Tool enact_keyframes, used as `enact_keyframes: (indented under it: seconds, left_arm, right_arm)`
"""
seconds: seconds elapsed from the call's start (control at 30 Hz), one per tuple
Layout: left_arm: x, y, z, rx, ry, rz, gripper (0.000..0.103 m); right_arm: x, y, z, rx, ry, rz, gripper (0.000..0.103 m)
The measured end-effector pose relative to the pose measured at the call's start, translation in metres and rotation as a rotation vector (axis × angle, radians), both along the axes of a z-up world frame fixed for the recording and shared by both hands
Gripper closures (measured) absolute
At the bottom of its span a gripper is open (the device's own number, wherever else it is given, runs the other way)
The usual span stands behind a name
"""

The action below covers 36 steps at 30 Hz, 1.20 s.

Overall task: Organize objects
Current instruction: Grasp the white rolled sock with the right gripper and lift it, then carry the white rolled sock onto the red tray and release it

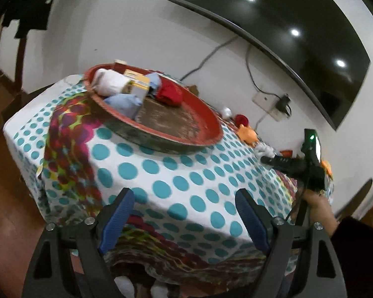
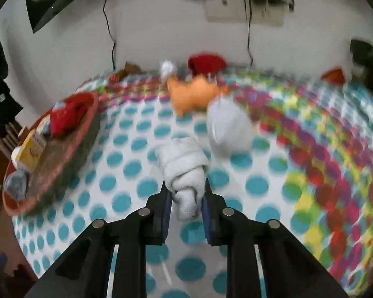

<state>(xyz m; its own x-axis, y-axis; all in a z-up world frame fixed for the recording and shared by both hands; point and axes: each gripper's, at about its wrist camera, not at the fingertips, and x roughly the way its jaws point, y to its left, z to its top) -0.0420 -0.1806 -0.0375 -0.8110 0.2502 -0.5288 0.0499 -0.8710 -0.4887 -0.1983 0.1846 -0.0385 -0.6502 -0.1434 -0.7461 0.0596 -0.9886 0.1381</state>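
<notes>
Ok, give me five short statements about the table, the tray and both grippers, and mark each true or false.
1. The right gripper is closed on a rolled white cloth. True.
2. The left gripper holds a red cloth. False: its jaws are open with nothing between them.
3. The round tray is empty. False: it holds cloths and a yellow box.
4. An orange toy lies on the dotted tablecloth. True.
5. The orange toy sits in the tray. False: it lies outside it.

Room behind the worktop
A dark television (image 1: 273,32) hangs on the white wall (image 1: 136,24); below the television sit a wall socket (image 1: 268,100), a plugged-in adapter (image 1: 284,103) and trailing cables (image 1: 211,54).
</notes>
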Motion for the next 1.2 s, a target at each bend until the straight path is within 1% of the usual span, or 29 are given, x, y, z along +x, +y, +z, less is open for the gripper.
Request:
enact_keyframes:
  seconds: [0.1,0.17,0.23,0.3,0.37,0.5,0.6,0.73,1.0,1.1,1.2]
  left_arm:
    - [-0.001,-0.005,0.001,0.006,-0.013,0.021,0.017]
    - [-0.001,-0.004,0.000,-0.013,-0.019,0.023,0.017]
    - [-0.001,-0.002,0.000,-0.042,-0.025,0.030,0.017]
    - [-0.001,-0.001,-0.001,-0.056,-0.031,0.031,0.017]
    - [-0.001,-0.003,-0.001,-0.058,-0.033,0.038,0.017]
    - [0.001,-0.008,0.001,-0.055,-0.033,0.068,0.017]
    - [0.000,-0.013,0.000,-0.060,-0.042,0.092,0.017]
    - [-0.001,-0.022,-0.001,-0.032,-0.055,0.117,0.017]
    - [-0.005,-0.030,0.000,-0.018,-0.059,0.128,0.017]
    - [-0.007,-0.034,-0.001,0.002,-0.065,0.137,0.017]
    - [-0.009,-0.037,0.000,0.006,-0.057,0.144,0.017]
  right_arm:
    - [-0.018,-0.021,0.027,0.063,0.042,-0.003,0.083]
    - [-0.028,-0.037,0.044,0.097,0.064,-0.004,0.083]
    - [-0.035,-0.046,0.063,0.112,0.083,-0.002,0.083]
    - [-0.045,-0.060,0.081,0.135,0.101,0.003,0.083]
    - [-0.054,-0.076,0.096,0.151,0.112,0.014,0.083]
    - [-0.064,-0.108,0.111,0.184,0.122,0.057,0.083]
    - [-0.069,-0.136,0.114,0.204,0.123,0.094,0.083]
    - [-0.074,-0.172,0.110,0.221,0.113,0.150,0.083]
    - [-0.087,-0.234,0.085,0.254,0.075,0.237,0.083]
    - [-0.093,-0.252,0.075,0.267,0.062,0.259,0.083]
    - [-0.100,-0.268,0.065,0.272,0.049,0.273,0.083]
